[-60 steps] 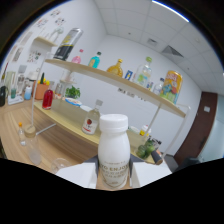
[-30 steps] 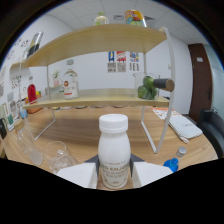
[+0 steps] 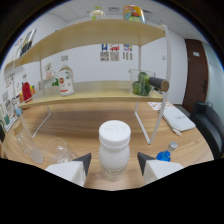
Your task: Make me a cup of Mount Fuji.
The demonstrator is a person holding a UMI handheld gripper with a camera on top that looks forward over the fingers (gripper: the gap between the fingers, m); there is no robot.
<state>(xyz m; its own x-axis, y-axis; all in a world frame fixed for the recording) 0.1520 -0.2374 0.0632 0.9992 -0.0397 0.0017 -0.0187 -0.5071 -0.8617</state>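
White bottle (image 3: 114, 150) with its screw cap stood upright between my tongs (image 3: 114, 164), both fingers (image 3: 82, 162) pressed to its sides (clamped, as far as I saw). Beneath lay the wooden tabletop (image 3: 90, 125), clear glasses (image 3: 57, 149) near the left finger, a two-tier shelf (image 3: 95, 95) beyond.

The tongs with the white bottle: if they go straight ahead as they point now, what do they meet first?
The white bottle between the tongs leads. Ahead lies bare wooden table, then probably the lower shelf of the wooden rack. The depth is unclear. The clear glass stands off to the side.
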